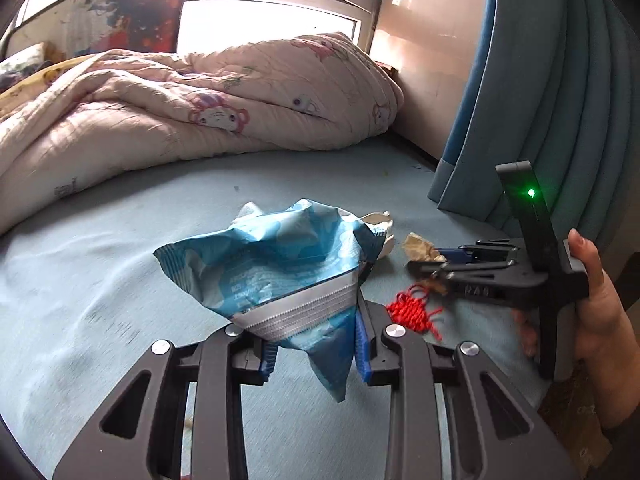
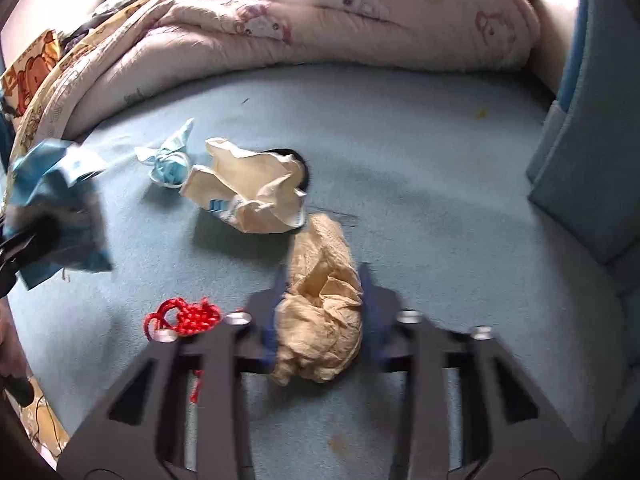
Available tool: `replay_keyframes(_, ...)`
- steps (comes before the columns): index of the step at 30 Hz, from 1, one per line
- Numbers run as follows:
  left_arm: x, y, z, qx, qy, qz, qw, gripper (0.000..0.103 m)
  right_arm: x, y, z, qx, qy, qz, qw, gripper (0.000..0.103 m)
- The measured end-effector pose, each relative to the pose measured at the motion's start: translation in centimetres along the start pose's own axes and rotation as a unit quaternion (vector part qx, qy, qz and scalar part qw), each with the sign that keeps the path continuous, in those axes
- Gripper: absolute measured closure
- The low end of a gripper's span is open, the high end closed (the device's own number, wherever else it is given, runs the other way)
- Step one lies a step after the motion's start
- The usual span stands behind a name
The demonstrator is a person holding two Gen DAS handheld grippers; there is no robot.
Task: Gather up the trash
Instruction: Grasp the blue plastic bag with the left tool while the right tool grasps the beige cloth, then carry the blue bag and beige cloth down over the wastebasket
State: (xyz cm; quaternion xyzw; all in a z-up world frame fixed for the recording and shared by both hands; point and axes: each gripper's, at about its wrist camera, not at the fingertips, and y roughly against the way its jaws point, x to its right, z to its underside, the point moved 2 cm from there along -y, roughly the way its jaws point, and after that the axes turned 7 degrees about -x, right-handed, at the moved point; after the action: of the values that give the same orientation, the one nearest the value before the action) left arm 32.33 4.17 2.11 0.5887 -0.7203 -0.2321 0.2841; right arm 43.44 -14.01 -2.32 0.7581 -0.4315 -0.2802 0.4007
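My left gripper (image 1: 316, 344) is shut on a crumpled blue-and-white snack wrapper (image 1: 272, 264), held just above the light blue bed sheet (image 1: 100, 272). The same wrapper (image 2: 60, 200) shows blurred at the left edge of the right wrist view. My right gripper (image 2: 323, 292) is shut on a crumpled beige paper wad (image 2: 320, 320); a hand (image 1: 600, 312) holds that gripper (image 1: 432, 266). On the sheet lie a cream crumpled bag (image 2: 252, 192), a balled blue face mask (image 2: 168, 160) and a red knotted cord (image 2: 188, 316).
A rumpled pink quilt (image 1: 208, 108) fills the back of the bed. A blue curtain (image 1: 560, 100) hangs at the right edge. A patterned yellow cloth (image 2: 36, 80) lies at the left. Bare sheet stretches to the right of the trash.
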Motion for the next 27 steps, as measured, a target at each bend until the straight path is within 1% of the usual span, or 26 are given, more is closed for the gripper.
replay_keyframes(3,-0.8,1.1,1.0,0.003,0.01,-0.001,0.9999,0.074,-0.1,0.7,0.7,0.013,0.003,0.005,1.0,0.086)
replay_keyframes(5,-1.1,2.1,1.7,0.005,0.014,-0.002,0.9999,0.074,-0.2,1.9,1.1,0.03,0.003,0.009,1.0,0.086)
replay_keyframes(9,-0.9,4.3,3.1,0.01,0.016,-0.005,0.9998,0.074,-0.7,5.3,2.6,0.064,0.008,-0.01,0.998,0.086)
replay_keyframes(11,-0.5,5.6,4.1,0.012,0.015,-0.004,0.9998,0.074,-1.5,7.4,4.1,0.079,0.02,-0.018,0.996,0.086)
replay_keyframes(15,1.1,8.6,6.8,0.011,0.01,-0.001,0.9999,0.074,-3.5,11.3,8.6,0.107,0.047,-0.041,0.992,0.086)
replay_keyframes(20,3.1,11.5,10.6,0.003,0.001,0.002,1.0,0.074,-7.0,14.6,15.9,0.119,0.079,-0.056,0.988,0.086)
replay_keyframes(21,3.6,12.2,11.8,0.001,-0.001,0.002,1.0,0.074,-7.5,14.9,17.0,0.12,0.082,-0.06,0.988,0.086)
replay_keyframes(24,4.6,13.3,14.4,-0.006,-0.006,0.004,1.0,0.074,-9.1,15.5,21.5,0.119,0.093,-0.072,0.986,0.086)
replay_keyframes(26,5.2,13.6,16.5,-0.014,-0.007,0.005,0.9999,0.074,-9.8,15.1,24.0,0.115,0.1,-0.074,0.986,0.086)
replay_keyframes(27,5.7,13.6,18.0,-0.02,-0.008,0.006,0.9998,0.074,-10.0,14.8,24.9,0.112,0.102,-0.074,0.986,0.086)
